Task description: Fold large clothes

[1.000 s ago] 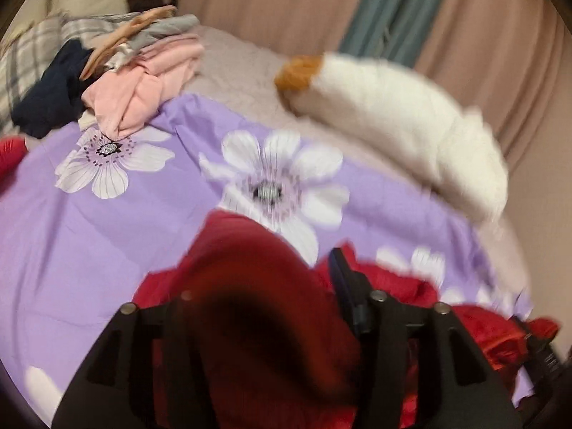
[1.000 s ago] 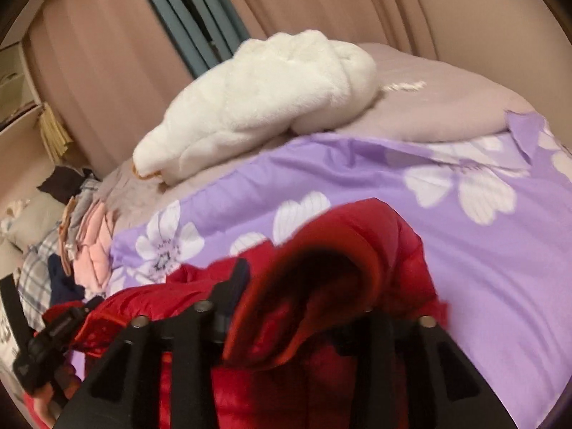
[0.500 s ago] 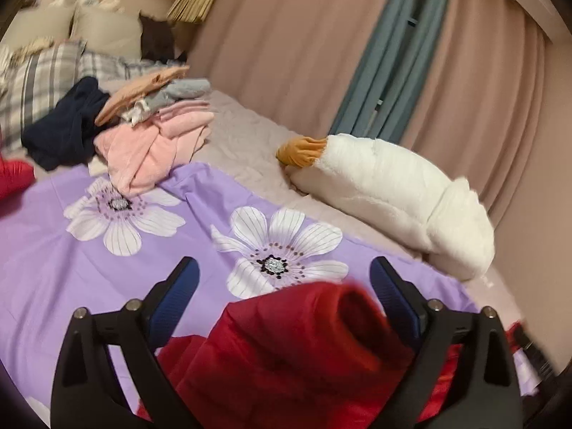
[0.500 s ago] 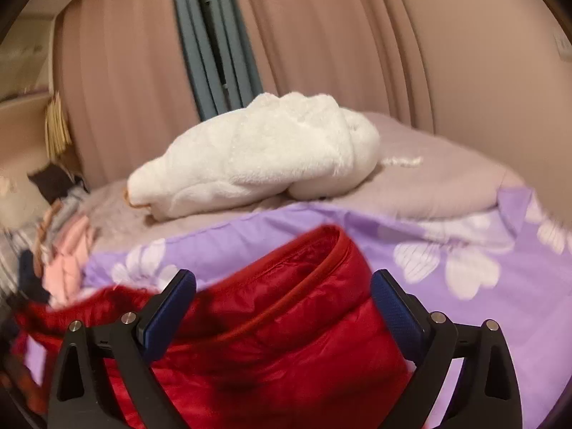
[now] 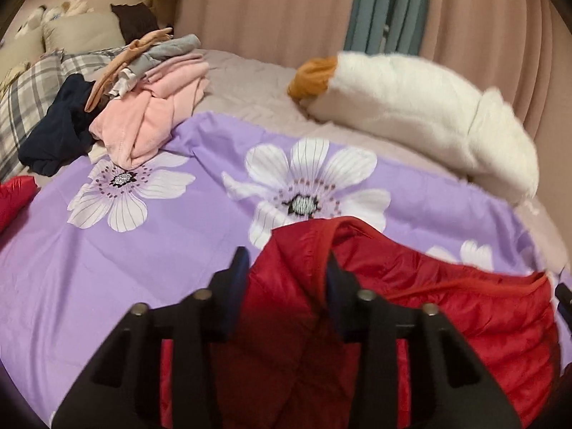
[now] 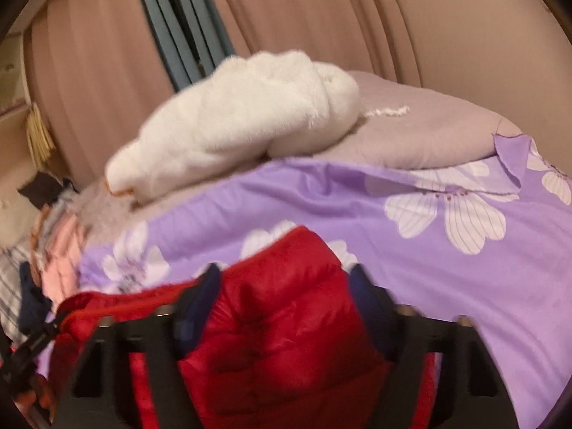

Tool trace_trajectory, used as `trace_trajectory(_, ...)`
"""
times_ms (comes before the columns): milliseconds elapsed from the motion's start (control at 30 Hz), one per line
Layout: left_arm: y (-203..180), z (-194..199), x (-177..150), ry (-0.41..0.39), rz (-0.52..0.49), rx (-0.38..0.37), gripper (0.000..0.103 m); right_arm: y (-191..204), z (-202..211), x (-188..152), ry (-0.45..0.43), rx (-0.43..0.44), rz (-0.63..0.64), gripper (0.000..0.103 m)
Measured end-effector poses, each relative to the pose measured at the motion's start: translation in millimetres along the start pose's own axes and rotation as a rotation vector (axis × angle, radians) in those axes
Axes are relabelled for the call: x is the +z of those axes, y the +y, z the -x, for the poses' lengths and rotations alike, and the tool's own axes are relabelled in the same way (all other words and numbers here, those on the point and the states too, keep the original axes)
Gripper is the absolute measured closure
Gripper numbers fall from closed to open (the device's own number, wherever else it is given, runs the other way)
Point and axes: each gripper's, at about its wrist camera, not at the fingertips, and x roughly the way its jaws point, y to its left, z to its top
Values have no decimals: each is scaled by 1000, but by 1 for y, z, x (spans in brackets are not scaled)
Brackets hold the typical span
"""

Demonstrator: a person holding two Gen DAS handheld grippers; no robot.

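A red puffer jacket lies bunched on a purple flowered sheet over the bed. In the left wrist view, my left gripper has a raised fold of the jacket between its fingers. The jaws are closing and the pads press into the fabric. In the right wrist view, my right gripper is closing on another puffy fold of the jacket, which fills the gap and bulges between the pads. More red cloth shows at the left edge.
A white plush toy with an orange end lies at the back of the bed. A pile of pink, grey and navy clothes sits at the back left beside a plaid pillow. Beige curtains hang behind the bed.
Both grippers let the jacket go and stood wide half a second ago. Both have since dropped lower and closed again on folds of the red jacket.
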Motion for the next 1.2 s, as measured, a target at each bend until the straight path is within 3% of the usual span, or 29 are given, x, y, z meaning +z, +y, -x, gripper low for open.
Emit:
trace_trajectory(133,-2,-7,-7,4,-7,13,72,3,-9,-7,24,-36,48,72)
trace_trajectory(167,-2,-8,-8,6,-8,17,72,6,-11,-10,24,-53,68,73)
trace_trajectory(500,-2,-19,-14,19,3,3,72,3,-21,-16,29,-70,65,73)
trace_trajectory(667,-2,-51,-26,95,23,-11,68,-6,-52,-33,102,-70,27,73)
trace_trajectory(1200,-5,-71,-37,127,16,26,66,-5,-67,-45,120,-106,51,75)
